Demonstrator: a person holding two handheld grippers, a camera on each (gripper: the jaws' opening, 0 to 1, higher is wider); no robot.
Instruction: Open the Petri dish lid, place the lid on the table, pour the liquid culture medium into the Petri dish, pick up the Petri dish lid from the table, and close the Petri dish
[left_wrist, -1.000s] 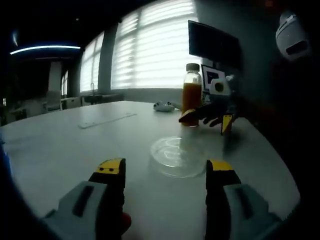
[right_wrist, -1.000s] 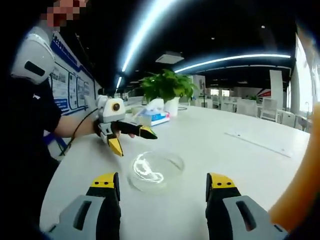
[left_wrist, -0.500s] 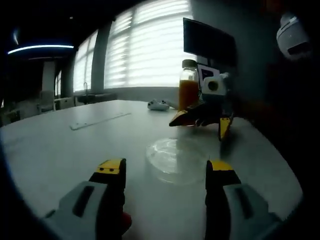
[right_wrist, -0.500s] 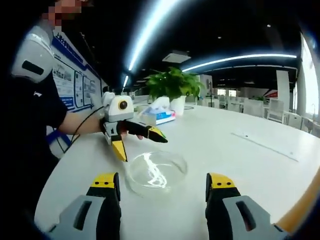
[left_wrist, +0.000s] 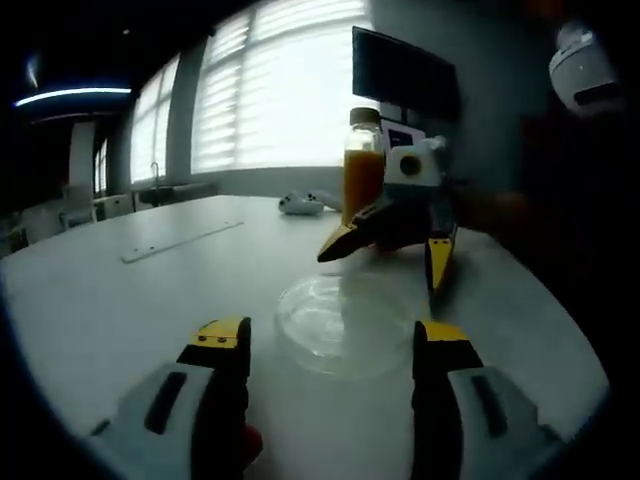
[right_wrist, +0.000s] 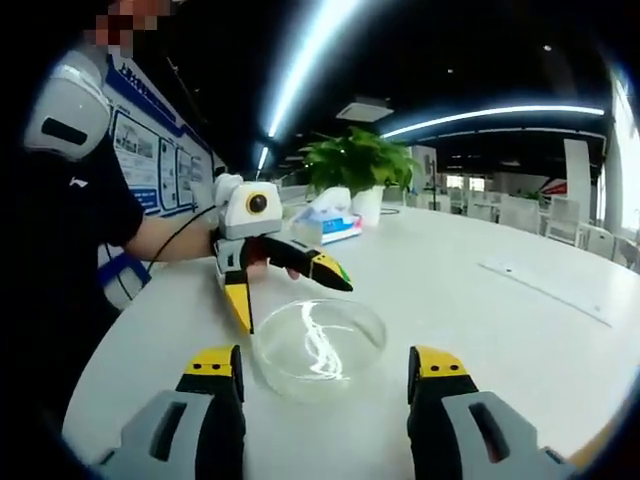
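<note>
Jaws apart on both grippers; Petri dish (left_wrist: 345, 325) between

Bare table (left_wrist: 120, 300) left of the Petri dish (left_wrist: 345, 325); behind it — bottle (left_wrist: 362, 170), right tongs (left_wrist: 385, 250).

Left yellow-tipped grey two-jaw gripper (left_wrist: 330, 345) held low and level, jaws wide apart, nothing between the tips. Seen from the right gripper view, this same gripper (right_wrist: 290, 290) comes in from the left, jaws spread in a V, one yellow tip pointing down, the other out to the side; a bare forearm (right_wrist: 170, 240) and a dark short sleeve (right_wrist: 90, 200) sit behind it. Right yellow-tipped grey two-jaw gripper (right_wrist: 325, 360) also level, jaws parted wide, gripping nothing. In the left gripper view it (left_wrist: 385, 250) enters from the right, jaws splayed, one tip angled down, the hand behind it dim.
</note>
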